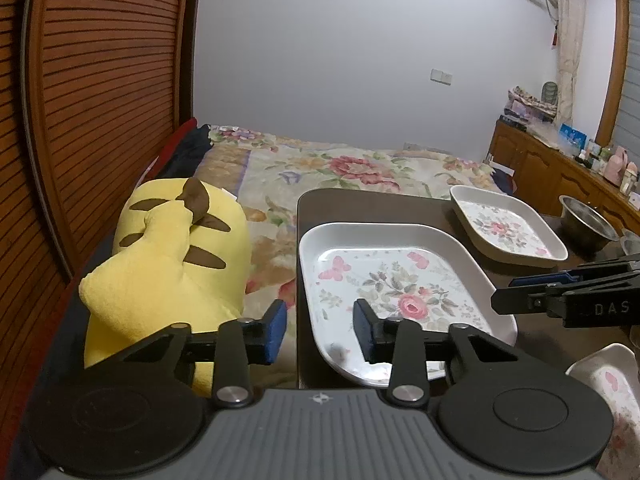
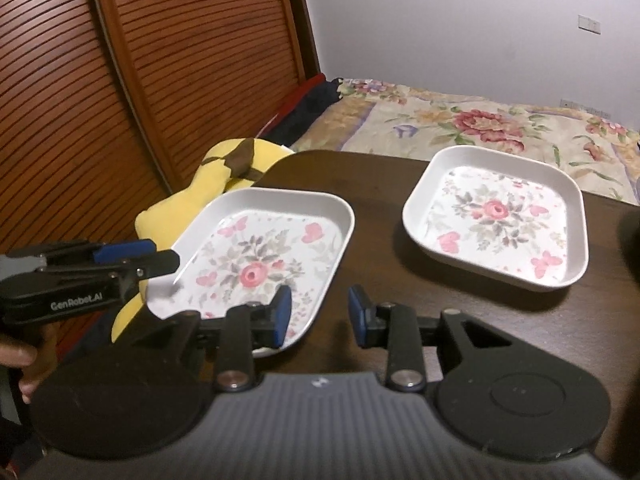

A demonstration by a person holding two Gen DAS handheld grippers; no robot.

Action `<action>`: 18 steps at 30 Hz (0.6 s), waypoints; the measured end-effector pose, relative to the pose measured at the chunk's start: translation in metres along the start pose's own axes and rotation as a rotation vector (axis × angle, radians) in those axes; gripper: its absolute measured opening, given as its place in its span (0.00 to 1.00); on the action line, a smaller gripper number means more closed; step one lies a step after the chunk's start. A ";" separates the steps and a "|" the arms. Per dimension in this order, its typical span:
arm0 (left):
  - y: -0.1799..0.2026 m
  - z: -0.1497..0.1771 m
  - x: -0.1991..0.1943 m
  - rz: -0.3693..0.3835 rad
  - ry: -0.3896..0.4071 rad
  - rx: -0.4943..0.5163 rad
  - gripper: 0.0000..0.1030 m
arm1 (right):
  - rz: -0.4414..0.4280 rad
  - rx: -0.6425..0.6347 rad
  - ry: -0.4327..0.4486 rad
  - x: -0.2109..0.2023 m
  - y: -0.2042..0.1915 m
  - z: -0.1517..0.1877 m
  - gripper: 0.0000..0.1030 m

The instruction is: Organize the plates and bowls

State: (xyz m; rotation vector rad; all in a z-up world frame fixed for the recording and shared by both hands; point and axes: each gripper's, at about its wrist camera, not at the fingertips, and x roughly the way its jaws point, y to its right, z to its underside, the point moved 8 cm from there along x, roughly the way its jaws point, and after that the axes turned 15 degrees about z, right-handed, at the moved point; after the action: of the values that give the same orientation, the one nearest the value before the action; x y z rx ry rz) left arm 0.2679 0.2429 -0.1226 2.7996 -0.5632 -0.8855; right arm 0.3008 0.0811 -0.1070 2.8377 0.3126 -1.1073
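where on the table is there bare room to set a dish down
Bare dark table lies between the near plate and far plate, and in front of the far plate. The left edge is crowded: near plate, both grippers, yellow plush toy.

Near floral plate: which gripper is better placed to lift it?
Probably left. The left gripper straddles the near floral plate rim at the table edge; the right gripper straddles the opposite rim. Neither jaws grip.
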 end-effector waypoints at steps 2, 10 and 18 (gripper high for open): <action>0.000 0.000 0.002 0.002 -0.002 -0.002 0.30 | 0.006 0.000 -0.009 0.003 0.000 0.000 0.32; -0.002 0.003 0.010 -0.001 -0.016 -0.003 0.24 | 0.000 -0.008 -0.043 0.009 -0.001 0.004 0.22; -0.004 0.008 0.014 0.004 -0.041 -0.017 0.15 | -0.033 0.017 -0.074 0.016 -0.001 0.007 0.21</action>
State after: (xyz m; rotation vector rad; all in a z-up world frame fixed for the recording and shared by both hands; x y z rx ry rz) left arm 0.2754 0.2403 -0.1372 2.7694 -0.5642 -0.9448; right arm 0.3076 0.0839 -0.1227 2.8079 0.3465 -1.2239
